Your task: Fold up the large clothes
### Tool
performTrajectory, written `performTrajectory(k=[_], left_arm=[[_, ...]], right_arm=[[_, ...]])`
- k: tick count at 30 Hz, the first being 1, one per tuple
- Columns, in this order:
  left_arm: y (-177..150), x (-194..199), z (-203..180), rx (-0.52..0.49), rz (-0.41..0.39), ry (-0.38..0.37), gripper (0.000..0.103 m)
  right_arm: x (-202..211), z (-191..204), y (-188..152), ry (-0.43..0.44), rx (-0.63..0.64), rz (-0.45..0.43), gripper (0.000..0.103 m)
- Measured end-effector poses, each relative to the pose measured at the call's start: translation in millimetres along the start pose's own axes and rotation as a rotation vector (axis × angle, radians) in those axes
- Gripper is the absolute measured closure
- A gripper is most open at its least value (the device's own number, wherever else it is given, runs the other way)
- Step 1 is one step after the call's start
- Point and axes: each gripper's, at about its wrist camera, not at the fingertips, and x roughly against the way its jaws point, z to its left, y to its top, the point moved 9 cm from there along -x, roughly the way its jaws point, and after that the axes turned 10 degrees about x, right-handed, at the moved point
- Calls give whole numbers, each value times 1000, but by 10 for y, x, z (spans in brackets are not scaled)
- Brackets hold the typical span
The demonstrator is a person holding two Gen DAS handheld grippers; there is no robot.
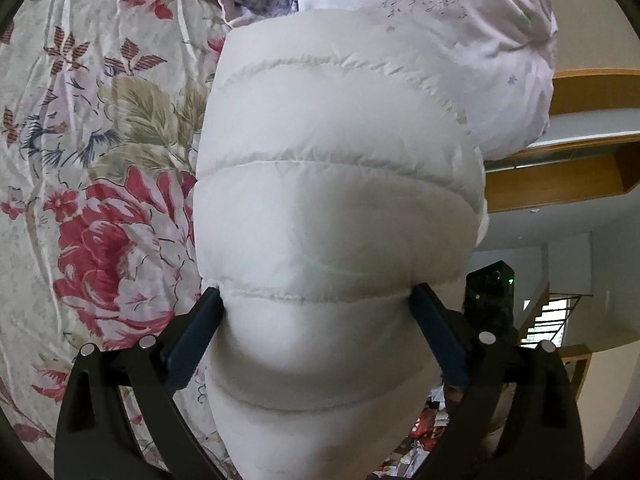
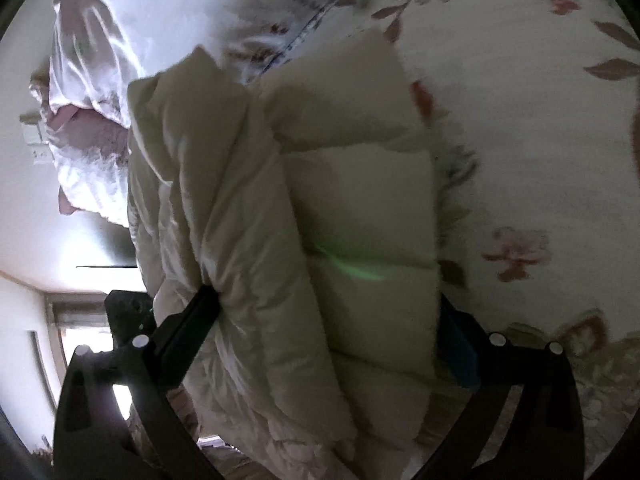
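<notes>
L gripper (R gripper too), clamping puffer jacket

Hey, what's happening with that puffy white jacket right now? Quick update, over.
Left claw shut on puffy white jacket. Right claw clamped on it too. Floral bedspread beneath, pale bedding bunched beyond; nothing blocking.

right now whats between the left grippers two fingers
In the left wrist view, a puffy section of the white quilted jacket fills the gap; the left gripper pinches it from both sides.

We noted a floral bedspread, a pale quilt bunched on it, wooden shelving and a staircase beyond.
</notes>
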Motion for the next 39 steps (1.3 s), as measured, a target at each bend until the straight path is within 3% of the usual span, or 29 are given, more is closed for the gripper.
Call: performTrajectory(k=[8,11,16,19,25,32,37,39], left_arm=[[18,-101,-7,37,13,-27,8],[13,-91,-24,56,2,-52,16],[39,55,-62,63,-26,-115,42],[44,177,-158,31,-39,-157,52],[111,603,-181,-39,-78,-189,55],[239,1172,119,-50,-163,-156,55],[358,1353,534,-29,-198,-70,55],[405,1351,671,-15,-203,-32,55]], right_arm=[[-345,213,33,98,-8,38,4],[-458,266,-4,153,-37,54,17],[-466,371,-5,263,-65,22,57],[-447,518,12,309,-47,0,66],[-502,901,42,379,8,-14,71],[-980,1477,100,419,89,32,71],[-1302,1591,100,361,120,60,71],[-1495,1629,112,299,135,63,70]])
